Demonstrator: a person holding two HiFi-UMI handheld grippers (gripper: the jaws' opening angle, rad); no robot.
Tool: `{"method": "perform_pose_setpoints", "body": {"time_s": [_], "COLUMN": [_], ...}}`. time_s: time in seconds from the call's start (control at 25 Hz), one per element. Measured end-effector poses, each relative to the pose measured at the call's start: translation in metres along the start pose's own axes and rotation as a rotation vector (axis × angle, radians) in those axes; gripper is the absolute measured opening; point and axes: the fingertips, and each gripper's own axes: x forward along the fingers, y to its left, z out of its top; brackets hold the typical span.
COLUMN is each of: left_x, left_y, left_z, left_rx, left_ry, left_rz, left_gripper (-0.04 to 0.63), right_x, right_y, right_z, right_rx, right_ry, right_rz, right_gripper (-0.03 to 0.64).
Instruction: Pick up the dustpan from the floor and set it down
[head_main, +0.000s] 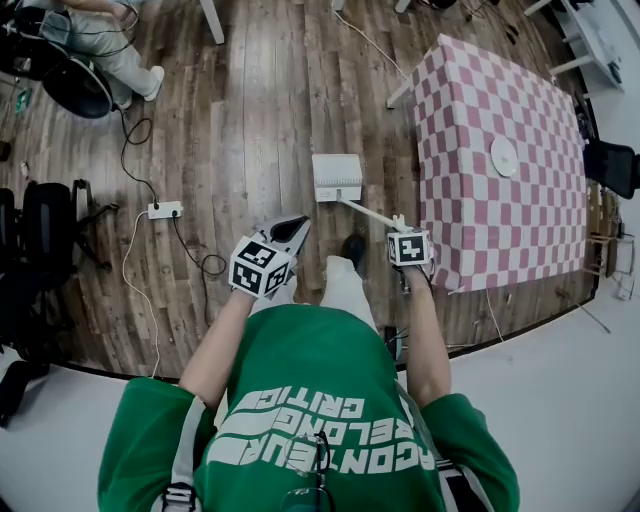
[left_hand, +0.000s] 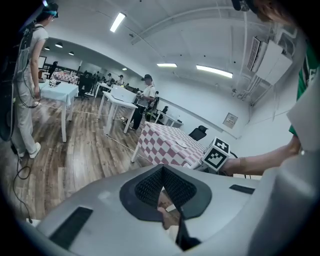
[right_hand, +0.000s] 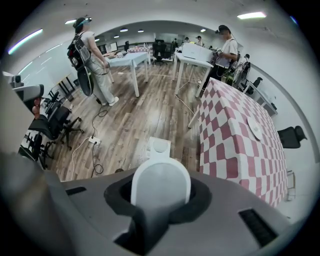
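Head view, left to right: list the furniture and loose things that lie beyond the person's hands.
office chair → power strip → dustpan → checkered table

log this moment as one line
right gripper: shut on dustpan handle | left gripper: shut, empty | dustpan: beside checkered table, floor contact unclear

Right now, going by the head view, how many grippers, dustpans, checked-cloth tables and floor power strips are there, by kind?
dustpan: 1
grippers: 2, the left gripper and the right gripper, which grips the dustpan's handle
checked-cloth table: 1
power strip: 1
Total: 5
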Motion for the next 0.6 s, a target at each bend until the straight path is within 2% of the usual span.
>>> {"method": "perform_pose_setpoints", "body": {"time_s": [0.44,0.6], "left_x": [0.045,0.051], "left_y": [-0.01,-0.007], "left_z": [0.006,0.009], "left_rx": [-0.061,-0.086], "left_ry": [-0.001,-0.008], "left_rz": [0.115,0.147], "left_gripper": [-0.005,-0.005], "right_x": [0.054,0.069], "right_y": [-0.023,-0.028], "right_z": [0.023,0.03], "right_rx": [-0.086,-0.112], "right_ry": [0.075,0.105], "right_rz": [0.08,0.068], "right_gripper": [0.106,0.106]}}
